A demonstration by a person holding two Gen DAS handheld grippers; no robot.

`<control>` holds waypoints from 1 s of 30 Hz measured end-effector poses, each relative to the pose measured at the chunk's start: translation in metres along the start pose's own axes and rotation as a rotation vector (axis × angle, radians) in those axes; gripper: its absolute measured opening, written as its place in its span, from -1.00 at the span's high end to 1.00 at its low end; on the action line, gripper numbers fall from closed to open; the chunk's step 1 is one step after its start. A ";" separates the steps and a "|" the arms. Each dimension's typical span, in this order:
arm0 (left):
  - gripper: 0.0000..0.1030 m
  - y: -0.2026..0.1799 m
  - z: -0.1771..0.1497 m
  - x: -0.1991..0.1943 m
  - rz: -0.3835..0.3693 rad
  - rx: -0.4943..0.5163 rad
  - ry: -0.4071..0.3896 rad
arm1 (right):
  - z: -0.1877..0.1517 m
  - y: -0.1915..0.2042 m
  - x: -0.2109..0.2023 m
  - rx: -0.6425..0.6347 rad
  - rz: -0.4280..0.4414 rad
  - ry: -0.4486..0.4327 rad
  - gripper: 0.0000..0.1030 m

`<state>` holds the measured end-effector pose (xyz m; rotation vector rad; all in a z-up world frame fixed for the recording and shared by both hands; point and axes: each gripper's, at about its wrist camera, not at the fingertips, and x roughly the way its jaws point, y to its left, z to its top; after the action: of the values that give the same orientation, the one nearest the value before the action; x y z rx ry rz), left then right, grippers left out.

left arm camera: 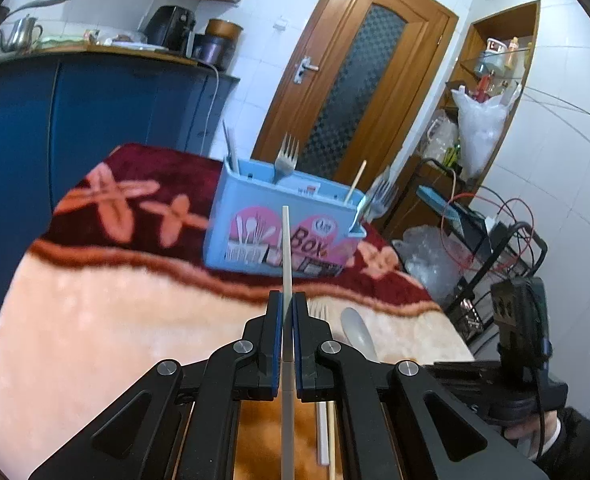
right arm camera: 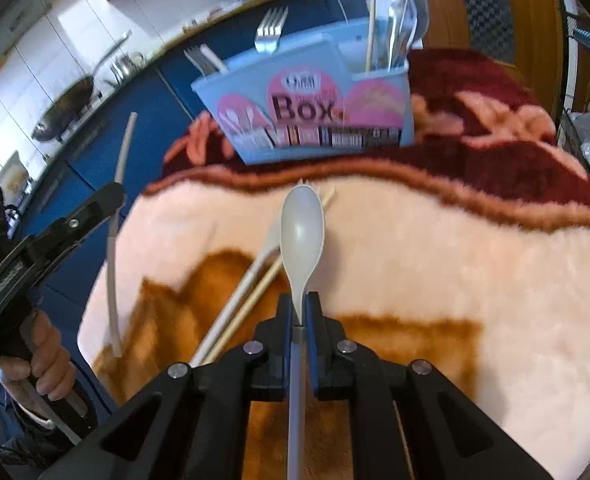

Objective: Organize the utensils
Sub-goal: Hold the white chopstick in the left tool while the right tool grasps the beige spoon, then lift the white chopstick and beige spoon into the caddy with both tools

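A light blue utensil box (left arm camera: 283, 228) marked "Box" stands on the blanket at the back, with forks (left arm camera: 286, 157) and a chopstick (left arm camera: 355, 182) upright in it. It also shows in the right wrist view (right arm camera: 307, 100). My left gripper (left arm camera: 288, 300) is shut on a pale chopstick (left arm camera: 287, 248) that points toward the box. My right gripper (right arm camera: 299, 298) is shut on the handle of a grey plastic spoon (right arm camera: 303, 224), bowl forward, above the blanket. A white chopstick (right arm camera: 239, 292) and a wooden chopstick (right arm camera: 263, 284) lie on the blanket beside it.
The table carries a plush blanket (left arm camera: 115, 320), cream and orange in front, dark red behind. Blue cabinets (left arm camera: 75, 112) stand to the left, a wooden door (left arm camera: 359, 80) behind the box, and a wire rack with cables (left arm camera: 487, 240) at the right.
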<state>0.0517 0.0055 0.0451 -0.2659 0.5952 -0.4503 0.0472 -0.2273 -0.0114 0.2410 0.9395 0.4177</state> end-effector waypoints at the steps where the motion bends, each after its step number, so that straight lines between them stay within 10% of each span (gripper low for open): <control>1: 0.91 -0.001 0.004 0.000 0.001 0.006 -0.010 | 0.001 0.001 -0.004 -0.003 0.001 -0.025 0.83; 13: 0.91 -0.015 0.057 0.016 0.010 0.044 -0.200 | 0.014 0.006 -0.039 -0.050 -0.010 -0.313 0.83; 30: 0.91 -0.016 0.121 0.055 0.160 0.097 -0.469 | 0.028 -0.016 -0.041 -0.003 0.029 -0.390 0.83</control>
<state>0.1588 -0.0217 0.1215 -0.2193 0.1339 -0.2479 0.0526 -0.2604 0.0283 0.3207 0.5534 0.3809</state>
